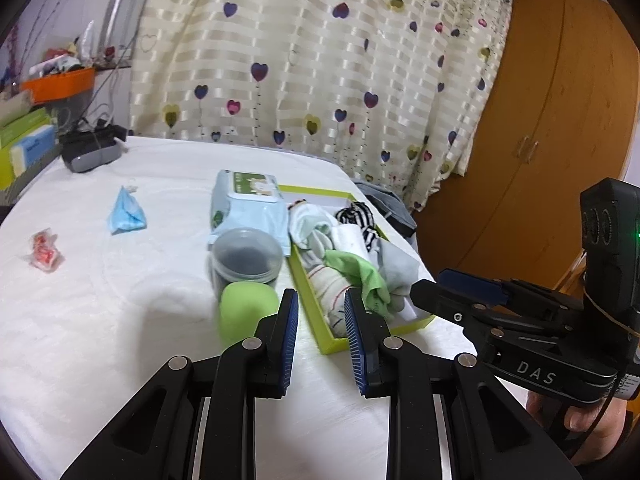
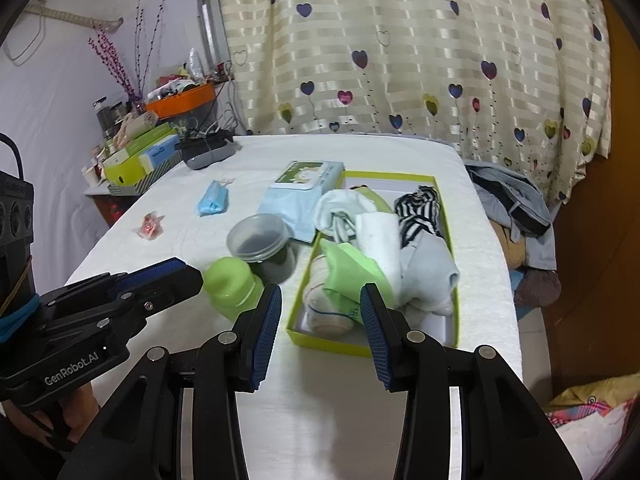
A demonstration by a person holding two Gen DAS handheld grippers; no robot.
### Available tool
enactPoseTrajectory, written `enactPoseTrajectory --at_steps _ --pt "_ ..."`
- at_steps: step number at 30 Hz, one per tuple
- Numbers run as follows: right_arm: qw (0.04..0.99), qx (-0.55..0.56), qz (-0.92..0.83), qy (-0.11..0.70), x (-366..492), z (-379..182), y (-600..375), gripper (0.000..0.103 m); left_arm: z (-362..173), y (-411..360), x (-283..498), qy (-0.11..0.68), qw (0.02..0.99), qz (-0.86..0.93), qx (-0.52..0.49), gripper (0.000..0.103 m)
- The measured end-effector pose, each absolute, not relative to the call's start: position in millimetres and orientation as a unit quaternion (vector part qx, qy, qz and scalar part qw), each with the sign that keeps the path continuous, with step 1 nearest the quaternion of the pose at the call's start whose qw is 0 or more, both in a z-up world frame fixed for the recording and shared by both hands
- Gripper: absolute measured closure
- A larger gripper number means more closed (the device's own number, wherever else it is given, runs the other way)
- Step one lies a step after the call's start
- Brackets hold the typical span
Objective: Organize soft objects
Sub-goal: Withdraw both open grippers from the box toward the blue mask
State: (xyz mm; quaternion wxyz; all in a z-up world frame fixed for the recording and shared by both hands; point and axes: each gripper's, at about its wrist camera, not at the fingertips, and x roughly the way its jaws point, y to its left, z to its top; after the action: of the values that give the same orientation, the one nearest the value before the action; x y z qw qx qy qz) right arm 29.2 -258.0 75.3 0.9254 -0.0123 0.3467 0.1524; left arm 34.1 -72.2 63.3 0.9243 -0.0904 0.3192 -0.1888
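Observation:
A lime-green shallow box (image 2: 454, 276) (image 1: 308, 288) on the white table holds several soft items: a green cloth (image 2: 348, 268) (image 1: 360, 268), white socks (image 2: 378, 236), a striped black-and-white piece (image 2: 418, 210) and a grey garment (image 2: 430, 268). My left gripper (image 1: 321, 304) is open and empty, just in front of the box's near left corner. My right gripper (image 2: 320, 300) is open and empty, hovering at the box's near edge. Each gripper also shows from the side in the other view: the right gripper (image 1: 460, 292) and the left gripper (image 2: 160, 280).
Left of the box lie a wipes pack (image 2: 300, 188), a lidded clear jar (image 2: 262, 240), a green bottle (image 2: 232, 284), a blue mask (image 2: 212, 200) and a red wrapper (image 2: 149, 229). A dark device (image 2: 206, 152) sits far back. Clothes pile (image 2: 516, 204) lies beyond the right table edge.

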Motion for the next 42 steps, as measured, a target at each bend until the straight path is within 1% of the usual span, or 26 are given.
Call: enactPoseTrajectory --at_steps 10,11,12,14,34,39,41,42 --pt "0.926 -0.027 0.169 0.338 23 80 -240 0.061 64 -55 33 0.316 0.929 -0.164 -0.097 0.080" --pt "0.925 -0.027 0.170 0.338 23 80 -239 0.061 63 -54 33 0.317 0.930 -0.161 -0.097 0.079" --pt "0.925 -0.028 0.172 0.339 23 80 -238 0.061 63 -52 33 0.318 0.930 -0.159 -0.098 0.076" --pt "0.924 -0.029 0.175 0.339 23 80 -236 0.061 63 -49 32 0.315 0.931 -0.155 -0.102 0.072" --pt "0.916 -0.044 0.207 0.340 30 80 -196 0.060 55 -7 35 0.318 0.932 -0.121 -0.127 0.069" --pt "0.912 -0.050 0.220 0.343 35 78 -184 0.057 51 6 37 0.320 0.932 -0.107 -0.134 0.068" --pt "0.911 -0.053 0.224 0.343 36 78 -179 0.051 49 13 38 0.322 0.932 -0.098 -0.138 0.067" --pt "0.910 -0.053 0.228 0.342 38 78 -176 0.050 49 15 39 0.323 0.931 -0.096 -0.139 0.066"
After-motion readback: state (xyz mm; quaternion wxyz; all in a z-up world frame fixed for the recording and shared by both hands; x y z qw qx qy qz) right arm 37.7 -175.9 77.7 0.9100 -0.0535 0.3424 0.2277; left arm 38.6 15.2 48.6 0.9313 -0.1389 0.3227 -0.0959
